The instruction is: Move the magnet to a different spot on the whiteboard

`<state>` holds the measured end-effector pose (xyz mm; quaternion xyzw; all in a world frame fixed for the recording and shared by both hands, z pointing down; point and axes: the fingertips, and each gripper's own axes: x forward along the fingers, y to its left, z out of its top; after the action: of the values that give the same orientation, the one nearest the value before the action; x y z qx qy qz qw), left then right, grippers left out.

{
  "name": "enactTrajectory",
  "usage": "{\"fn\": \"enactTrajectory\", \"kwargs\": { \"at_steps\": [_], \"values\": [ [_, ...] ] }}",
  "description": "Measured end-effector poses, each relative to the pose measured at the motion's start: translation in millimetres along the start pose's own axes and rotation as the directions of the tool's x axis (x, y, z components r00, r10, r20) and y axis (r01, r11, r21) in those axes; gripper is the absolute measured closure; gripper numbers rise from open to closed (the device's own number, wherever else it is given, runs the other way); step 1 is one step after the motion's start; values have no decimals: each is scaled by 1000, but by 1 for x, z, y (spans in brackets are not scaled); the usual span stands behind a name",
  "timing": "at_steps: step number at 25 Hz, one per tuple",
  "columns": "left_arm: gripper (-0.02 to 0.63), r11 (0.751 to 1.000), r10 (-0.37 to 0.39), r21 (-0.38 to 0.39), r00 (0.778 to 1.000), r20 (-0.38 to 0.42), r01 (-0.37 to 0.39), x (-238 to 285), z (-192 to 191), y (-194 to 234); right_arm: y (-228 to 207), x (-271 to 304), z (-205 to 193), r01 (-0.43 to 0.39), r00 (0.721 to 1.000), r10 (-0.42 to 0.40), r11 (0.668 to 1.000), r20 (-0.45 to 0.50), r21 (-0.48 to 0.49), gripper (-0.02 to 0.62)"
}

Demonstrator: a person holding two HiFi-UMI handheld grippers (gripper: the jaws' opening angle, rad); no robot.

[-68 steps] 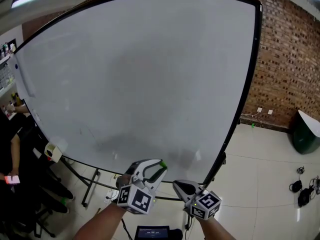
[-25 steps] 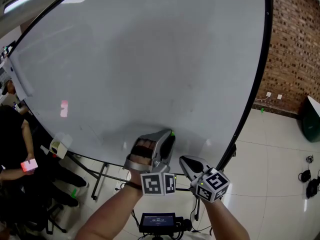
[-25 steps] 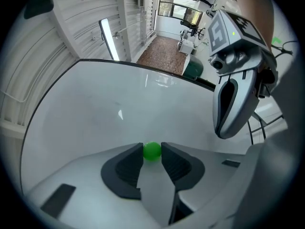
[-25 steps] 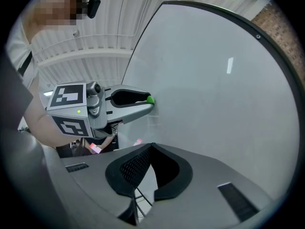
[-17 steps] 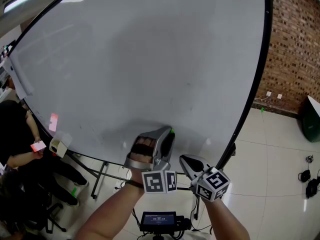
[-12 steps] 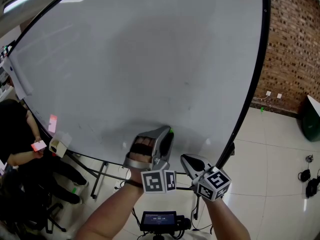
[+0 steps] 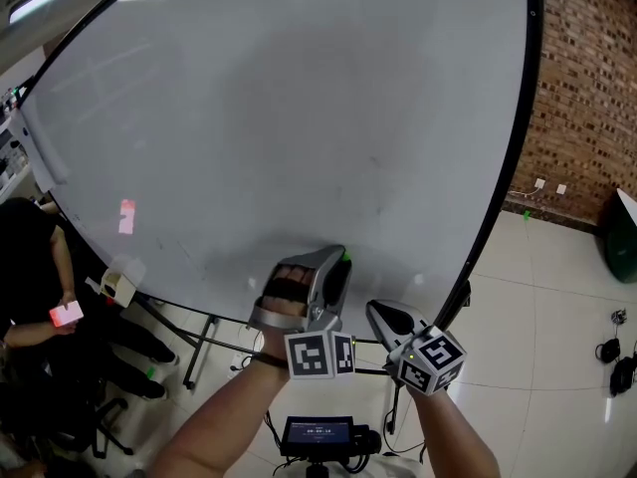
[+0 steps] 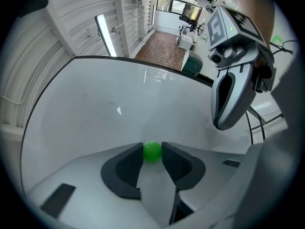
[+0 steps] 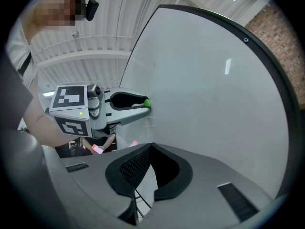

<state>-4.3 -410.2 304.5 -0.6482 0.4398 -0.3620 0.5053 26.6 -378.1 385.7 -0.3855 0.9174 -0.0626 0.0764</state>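
Note:
The small green magnet [image 8: 152, 152] sits between the tips of my left gripper [image 8: 152, 155], against the lower part of the whiteboard [image 7: 299, 118]. Both pads still touch the magnet while the jaws are opening. In the head view the left gripper [image 7: 335, 270] points up at the board with the green magnet [image 7: 345, 257] at its tip. My right gripper [image 7: 383, 317] hangs just right of it, off the board, its jaws shut on nothing. From the right gripper view [image 9: 151, 147], the left gripper's tip shows with the magnet [image 9: 147, 103] on the board.
A seated person at the left holds a pink phone [image 7: 66, 314]. A small box [image 7: 117, 287] rests at the board's lower left edge. The brick wall [image 7: 587, 98], a dark bin [image 7: 627, 237] and floor cables [image 7: 619, 371] lie to the right. A screen device [image 7: 318, 433] sits below my arms.
The left gripper rose from below the board's edge to its lower surface and has stayed there for the last second. The person at the left shifted the phone.

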Motion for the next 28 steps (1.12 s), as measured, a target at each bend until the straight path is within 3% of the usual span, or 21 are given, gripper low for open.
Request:
{"fn": "enactTrajectory", "kwargs": {
  "at_steps": [7, 15, 18, 20, 21, 24, 28],
  "values": [
    [449, 997, -24, -74, 999, 49, 28, 4, -2, -8, -5, 0, -3, -5, 1000, 5, 1000, 3, -6, 565],
    [433, 994, -22, -99, 993, 115, 34, -11, -9, -9, 8, 5, -14, 6, 1000, -6, 1000, -7, -5, 565],
    [433, 986, -26, -161, 990, 138, 48, -22, -10, -7, 14, 2, -12, 10, 1000, -10, 1000, -7, -12, 565],
    [433, 957, -51, -273, 984, 170, 97, -33, -12, -7, 18, -1, -11, 14, 1000, -14, 1000, -6, -16, 565],
    [433, 931, -68, -342, 980, 186, 129, -38, -14, -7, 20, -3, -11, 16, 1000, -16, 1000, -5, -18, 565],
    [433, 841, -119, -498, 969, 216, 214, -53, -29, -12, 32, -9, -9, 19, 1000, -19, 999, -6, -28, 565],
    [482, 720, -200, -610, 941, 274, 331, -77, -51, -33, 55, -12, -12, 10, 1000, -10, 999, -15, -39, 565]
  ]
}}
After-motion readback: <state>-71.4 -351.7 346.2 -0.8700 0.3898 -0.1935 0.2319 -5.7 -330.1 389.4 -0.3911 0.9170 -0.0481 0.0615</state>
